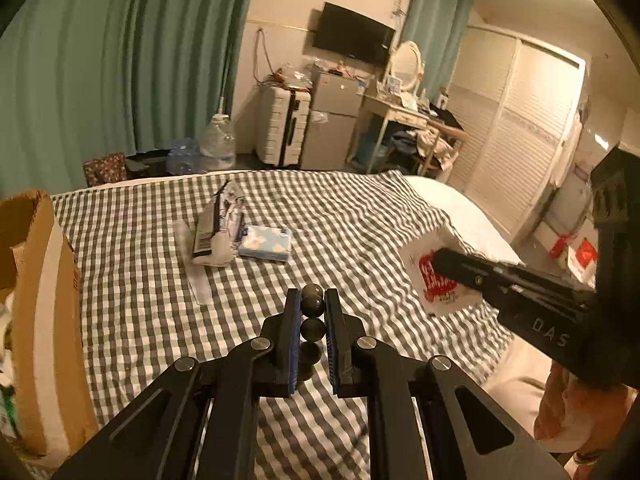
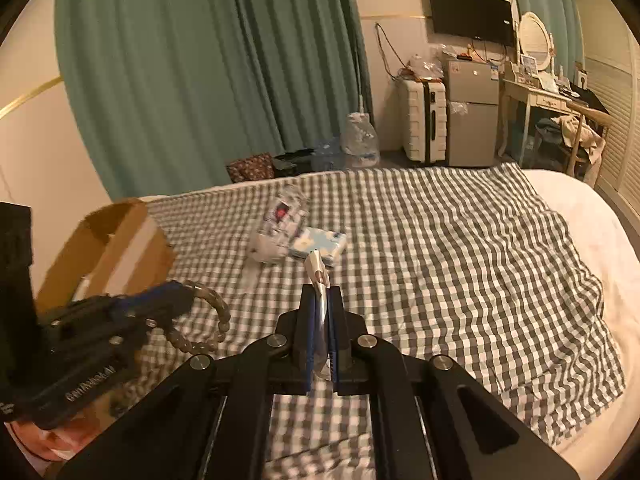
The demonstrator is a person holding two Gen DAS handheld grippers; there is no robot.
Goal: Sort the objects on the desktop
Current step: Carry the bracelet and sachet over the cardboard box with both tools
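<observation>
item 1: left tongs (image 1: 313, 300), lower centre of the left wrist view, clamped on a bead bracelet (image 1: 312, 320) of dark round beads; the beads sit in a line between the blue pads. in the right wrist view the same bracelet (image 2: 218, 320) shows as a loop hanging from those tongs at lower left, held clear above the bed.

item 2: right tongs (image 2: 320, 300), lower centre of the right wrist view, closed on a thin white plastic bag (image 2: 318, 272), seen edge-on, a crumpled tip sticking out past the pads. in the left wrist view the bag (image 1: 436, 280) appears at right of the frame, white with red print, pinched at the tongs' tip.

item 3: cardboard box (image 1: 44, 300), open top, at the left edge of the left wrist view, standing on the bed; contents too cut off to tell.

item 4: white printed packet (image 1: 218, 224), crumpled, lying on the bed at centre left of the frame.

item 5: blue tissue pack (image 1: 266, 243) with a pale flower print, lying flat, touching the packet's right side.

item 6: bed with grey-and-white checked cover (image 1: 340, 216), wrinkled, carrying items 3 to 5.

item 7: green curtain (image 1: 120, 60), upper left.
</observation>
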